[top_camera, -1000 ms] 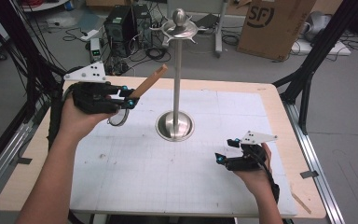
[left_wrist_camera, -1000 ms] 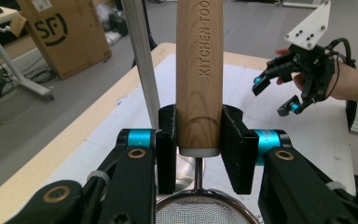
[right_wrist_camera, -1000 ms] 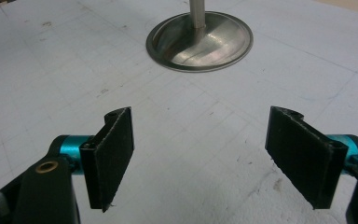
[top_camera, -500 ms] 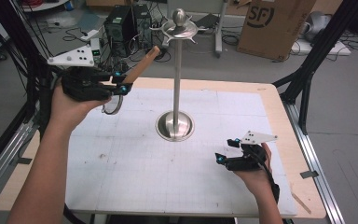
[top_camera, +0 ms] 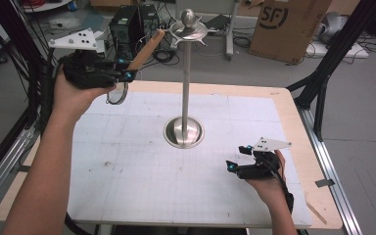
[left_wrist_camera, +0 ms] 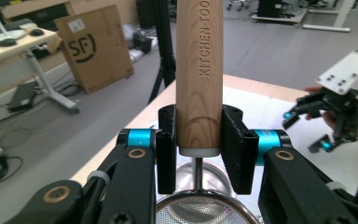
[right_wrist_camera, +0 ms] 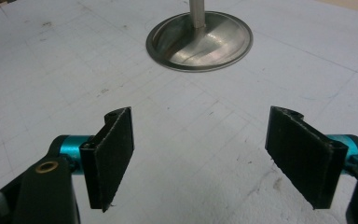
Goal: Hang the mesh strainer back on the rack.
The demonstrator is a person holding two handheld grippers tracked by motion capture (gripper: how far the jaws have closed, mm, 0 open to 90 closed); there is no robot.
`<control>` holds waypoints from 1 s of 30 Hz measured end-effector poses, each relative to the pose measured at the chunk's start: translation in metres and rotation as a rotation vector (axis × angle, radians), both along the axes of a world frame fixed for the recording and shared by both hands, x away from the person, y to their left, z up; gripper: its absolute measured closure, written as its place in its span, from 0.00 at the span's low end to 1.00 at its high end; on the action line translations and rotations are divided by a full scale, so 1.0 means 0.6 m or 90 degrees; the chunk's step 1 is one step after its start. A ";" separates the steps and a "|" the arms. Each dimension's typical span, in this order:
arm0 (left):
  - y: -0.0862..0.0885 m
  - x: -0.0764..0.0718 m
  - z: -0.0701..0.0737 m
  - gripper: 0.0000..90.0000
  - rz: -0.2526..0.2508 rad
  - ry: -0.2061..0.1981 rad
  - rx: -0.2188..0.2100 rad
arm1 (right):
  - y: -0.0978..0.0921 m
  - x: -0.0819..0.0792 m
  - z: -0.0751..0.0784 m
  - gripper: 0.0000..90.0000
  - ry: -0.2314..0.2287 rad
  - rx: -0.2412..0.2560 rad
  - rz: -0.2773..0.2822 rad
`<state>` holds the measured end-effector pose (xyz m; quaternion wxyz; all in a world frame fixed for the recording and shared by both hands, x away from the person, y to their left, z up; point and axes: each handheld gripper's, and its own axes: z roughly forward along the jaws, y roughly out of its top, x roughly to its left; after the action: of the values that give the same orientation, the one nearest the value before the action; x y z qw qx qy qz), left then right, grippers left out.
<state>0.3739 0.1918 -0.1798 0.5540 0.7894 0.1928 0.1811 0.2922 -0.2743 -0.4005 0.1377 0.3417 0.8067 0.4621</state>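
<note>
A small strainer with a wooden handle point(top_camera: 147, 49) stamped "KITCHEN TOO" point(left_wrist_camera: 199, 70) is held in the air by my left gripper point(top_camera: 127, 76), shut on the handle's lower end. Its metal mesh ring point(top_camera: 117, 93) hangs below the jaws point(left_wrist_camera: 200, 212). The handle's tip points at the hooked top point(top_camera: 190, 29) of a tall metal stand point(top_camera: 187, 83), close to it. My right gripper point(top_camera: 238, 157) rests low over the white mat at the front right, open with nothing between its pads point(right_wrist_camera: 205, 154). It also appears far off in the left gripper view point(left_wrist_camera: 307, 128).
The stand's round steel base point(right_wrist_camera: 200, 42) sits mid-table on a white gridded mat point(top_camera: 142, 166). A cardboard box point(top_camera: 289, 29), a computer tower point(top_camera: 127, 24) and cables lie on the floor beyond the table. Black frame legs point(top_camera: 323, 83) stand at the right corner.
My left gripper has risen and moved toward the stand's top, carrying the strainer with its handle tilted upward. The right gripper has stayed put.
</note>
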 end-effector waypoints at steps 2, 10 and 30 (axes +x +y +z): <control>0.001 0.006 0.001 0.77 0.005 0.002 -0.005 | 0.000 0.000 0.000 0.25 0.001 0.001 0.001; 0.004 0.020 0.006 0.77 0.016 0.005 -0.010 | -0.001 0.001 0.000 0.25 -0.001 0.001 0.000; -0.019 0.043 -0.009 0.77 0.016 0.024 0.009 | -0.001 0.001 -0.001 0.25 0.002 0.002 -0.001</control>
<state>0.3999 0.1801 -0.1850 0.5421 0.7942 0.2119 0.1745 0.2927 -0.2749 -0.4009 0.1362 0.3435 0.8060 0.4624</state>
